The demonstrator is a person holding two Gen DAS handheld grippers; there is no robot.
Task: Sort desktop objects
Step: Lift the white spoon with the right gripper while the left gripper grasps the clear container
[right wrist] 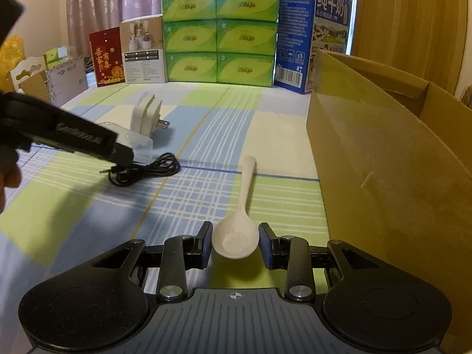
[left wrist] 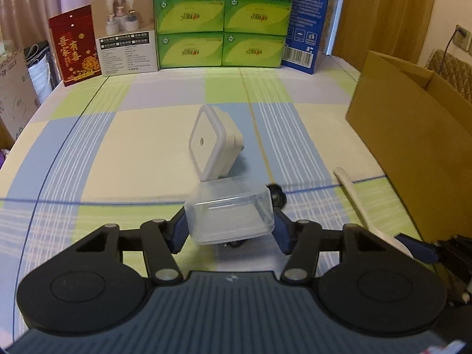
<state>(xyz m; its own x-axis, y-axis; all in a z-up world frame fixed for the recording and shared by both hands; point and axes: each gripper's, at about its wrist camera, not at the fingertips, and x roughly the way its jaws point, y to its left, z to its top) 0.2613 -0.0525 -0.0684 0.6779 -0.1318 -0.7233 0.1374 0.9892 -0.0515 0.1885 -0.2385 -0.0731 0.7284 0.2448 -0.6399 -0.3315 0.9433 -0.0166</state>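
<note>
- My left gripper has its jaws clamped on the clear plastic box, left of the cardboard box.
- My right gripper sits open, jaws straddling the spoon bowl without touching, just left of that cardboard box.

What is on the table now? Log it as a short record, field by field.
surface: checked cloth
left gripper: shut on clear plastic box
right gripper: open, straddling spoon bowl
plug adapter: standing beyond the box
black cable: coiled on the cloth
cardboard box: open, at the right
</note>
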